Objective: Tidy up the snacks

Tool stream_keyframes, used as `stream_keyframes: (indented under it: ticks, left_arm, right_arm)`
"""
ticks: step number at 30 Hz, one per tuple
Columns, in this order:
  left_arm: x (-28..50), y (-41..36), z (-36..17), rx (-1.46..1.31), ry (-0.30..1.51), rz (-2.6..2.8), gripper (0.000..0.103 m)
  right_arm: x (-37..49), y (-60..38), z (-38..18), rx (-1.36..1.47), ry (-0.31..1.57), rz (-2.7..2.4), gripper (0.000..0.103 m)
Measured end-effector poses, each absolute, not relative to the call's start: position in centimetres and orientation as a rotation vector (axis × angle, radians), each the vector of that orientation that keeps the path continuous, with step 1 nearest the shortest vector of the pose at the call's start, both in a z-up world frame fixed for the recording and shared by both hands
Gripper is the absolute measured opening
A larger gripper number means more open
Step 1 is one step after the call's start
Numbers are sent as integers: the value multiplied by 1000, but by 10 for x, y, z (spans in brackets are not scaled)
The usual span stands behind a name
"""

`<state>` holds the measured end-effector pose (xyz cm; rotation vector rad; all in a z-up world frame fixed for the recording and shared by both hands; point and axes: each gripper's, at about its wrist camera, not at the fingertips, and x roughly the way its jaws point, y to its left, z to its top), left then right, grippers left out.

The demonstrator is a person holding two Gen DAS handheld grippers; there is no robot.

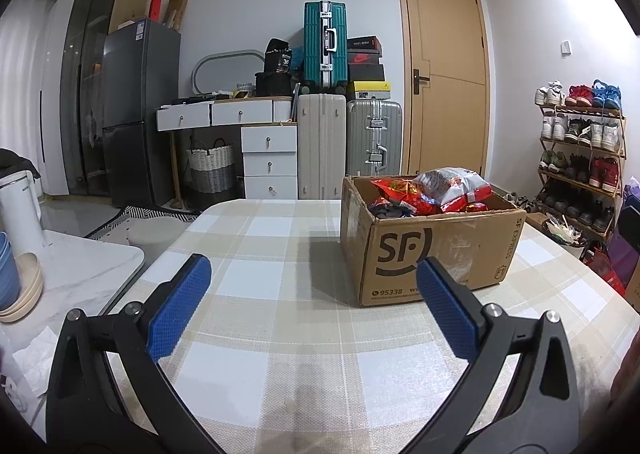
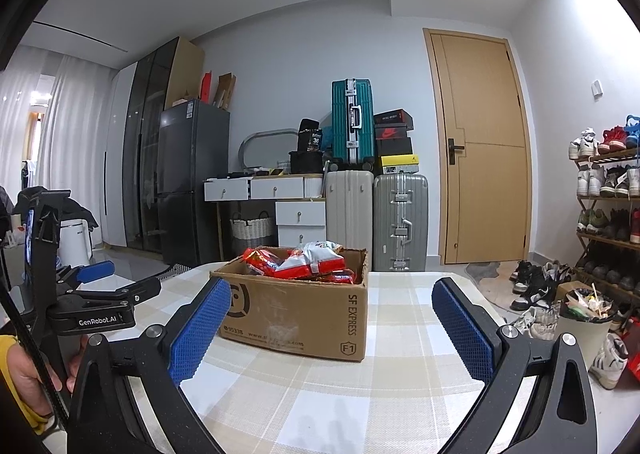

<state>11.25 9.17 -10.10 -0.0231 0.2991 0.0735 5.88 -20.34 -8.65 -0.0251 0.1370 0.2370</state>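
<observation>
Nearest in both wrist views are the grippers themselves: the left gripper [image 1: 314, 302] and the right gripper [image 2: 330, 328] each hang over the checked table [image 1: 256, 286] with blue pads spread wide and nothing between them. Ahead of both, resting on the table toward its far edge, stands the open cardboard box [image 2: 296, 310], well apart from either set of fingers. From the left gripper it lies forward and to the right; from the right gripper it lies almost straight ahead, slightly left. Neither looks clearly nearer. The snack packets [image 1: 436, 192] are heaped inside, a white-and-red bag topmost, long axis roughly crosswise.
</observation>
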Motion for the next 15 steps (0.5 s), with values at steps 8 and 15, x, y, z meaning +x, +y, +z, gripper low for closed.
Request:
stream_keyframes:
  ticks: [8, 15]
  left_arm:
    - [114, 86, -99, -24, 295, 74, 103]
    - [111, 87, -97, -25, 293, 74, 103]
  right_arm:
    - [59, -204, -87, -25, 138, 237, 102]
    - [59, -203, -89, -27, 142, 236, 102]
